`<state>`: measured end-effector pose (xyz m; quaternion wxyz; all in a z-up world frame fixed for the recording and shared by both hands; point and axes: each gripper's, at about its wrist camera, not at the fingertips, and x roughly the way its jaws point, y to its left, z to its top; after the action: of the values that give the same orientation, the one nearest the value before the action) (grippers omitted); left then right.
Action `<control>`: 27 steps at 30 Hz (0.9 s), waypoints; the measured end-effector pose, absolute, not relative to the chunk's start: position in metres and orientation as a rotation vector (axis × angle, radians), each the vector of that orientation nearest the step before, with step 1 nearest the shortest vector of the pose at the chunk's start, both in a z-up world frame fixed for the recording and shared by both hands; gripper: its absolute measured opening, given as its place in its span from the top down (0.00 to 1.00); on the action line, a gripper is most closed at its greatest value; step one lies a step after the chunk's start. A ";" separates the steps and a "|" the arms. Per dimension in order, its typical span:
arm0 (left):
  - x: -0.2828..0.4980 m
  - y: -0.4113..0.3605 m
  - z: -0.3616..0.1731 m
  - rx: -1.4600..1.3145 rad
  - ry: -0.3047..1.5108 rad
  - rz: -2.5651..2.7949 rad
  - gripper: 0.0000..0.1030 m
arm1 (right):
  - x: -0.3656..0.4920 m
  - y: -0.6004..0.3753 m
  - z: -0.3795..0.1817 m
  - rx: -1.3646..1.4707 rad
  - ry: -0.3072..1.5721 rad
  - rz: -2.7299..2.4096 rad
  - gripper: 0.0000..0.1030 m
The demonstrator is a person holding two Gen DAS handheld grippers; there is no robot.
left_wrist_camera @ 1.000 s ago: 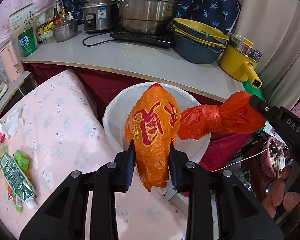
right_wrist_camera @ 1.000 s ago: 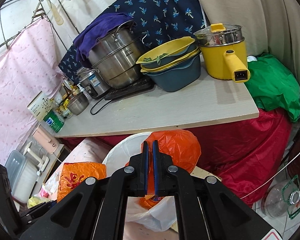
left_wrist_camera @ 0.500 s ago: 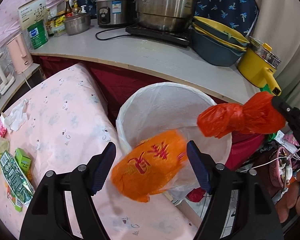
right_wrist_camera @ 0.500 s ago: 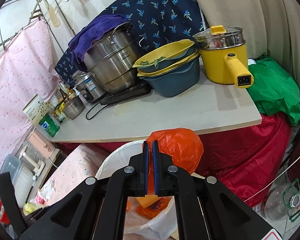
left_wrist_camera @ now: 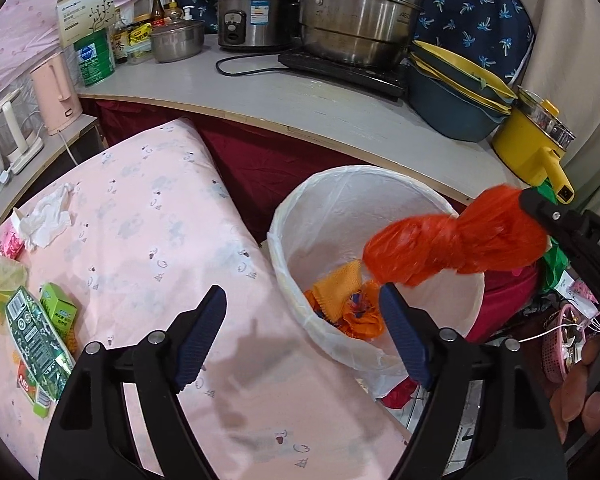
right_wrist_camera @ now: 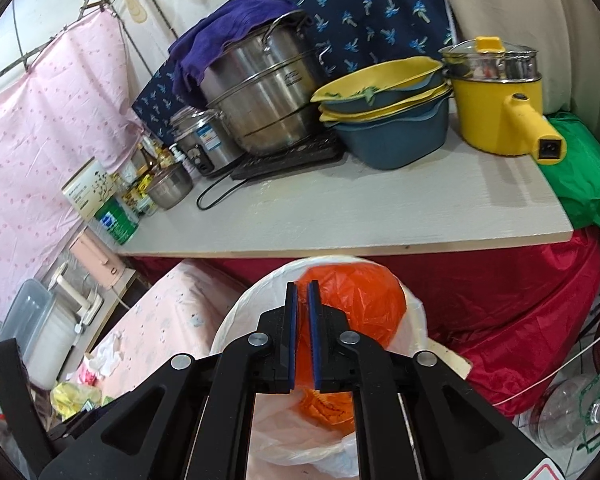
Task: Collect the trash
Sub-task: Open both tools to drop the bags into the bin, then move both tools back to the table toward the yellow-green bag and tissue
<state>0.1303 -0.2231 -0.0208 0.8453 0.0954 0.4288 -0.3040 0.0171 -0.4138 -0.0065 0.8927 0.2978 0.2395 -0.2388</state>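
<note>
The left gripper (left_wrist_camera: 302, 312) is hanging with its jaws spread wide and empty, at the near rim of the white-lined trash bin (left_wrist_camera: 288, 272). The right gripper (right_wrist_camera: 302, 308) is pinching the knotted neck of a red-orange plastic bag (left_wrist_camera: 448, 246), suspending it above the bin's opening. An orange printed bag (left_wrist_camera: 348, 300) is lying inside the bin, at the bottom. A crumpled tissue (left_wrist_camera: 46, 216) and green packets (left_wrist_camera: 40, 328) are resting on the pink cloth (left_wrist_camera: 152, 224) left of the bin.

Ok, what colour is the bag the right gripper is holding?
Orange-red bag, clearest in the left wrist view.
</note>
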 end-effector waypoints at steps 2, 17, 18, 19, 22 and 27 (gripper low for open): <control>0.132 -0.218 -0.020 0.193 0.905 -0.636 0.27 | 0.022 -0.409 -0.008 0.615 0.505 -0.486 0.89; 0.138 -0.180 -0.015 0.149 0.895 -0.591 0.27 | 0.041 -0.368 0.000 0.564 0.528 -0.440 0.62; 0.138 -0.177 -0.014 0.145 0.894 -0.587 0.27 | 0.043 -0.364 0.000 0.560 0.531 -0.434 0.62; 0.139 -0.172 -0.014 0.141 0.893 -0.582 0.27 | 0.043 -0.362 0.001 0.557 0.533 -0.429 0.62; 0.141 -0.159 -0.012 0.125 0.891 -0.564 0.26 | 0.048 -0.351 0.004 0.543 0.539 -0.412 0.61; 0.146 -0.133 -0.008 0.089 0.890 -0.527 0.26 | 0.057 -0.327 0.010 0.515 0.545 -0.375 0.60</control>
<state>0.1459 -0.1327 -0.0084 0.8682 0.0423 0.4253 -0.2519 0.0575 -0.3275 0.0101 0.9135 0.2499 0.2646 -0.1819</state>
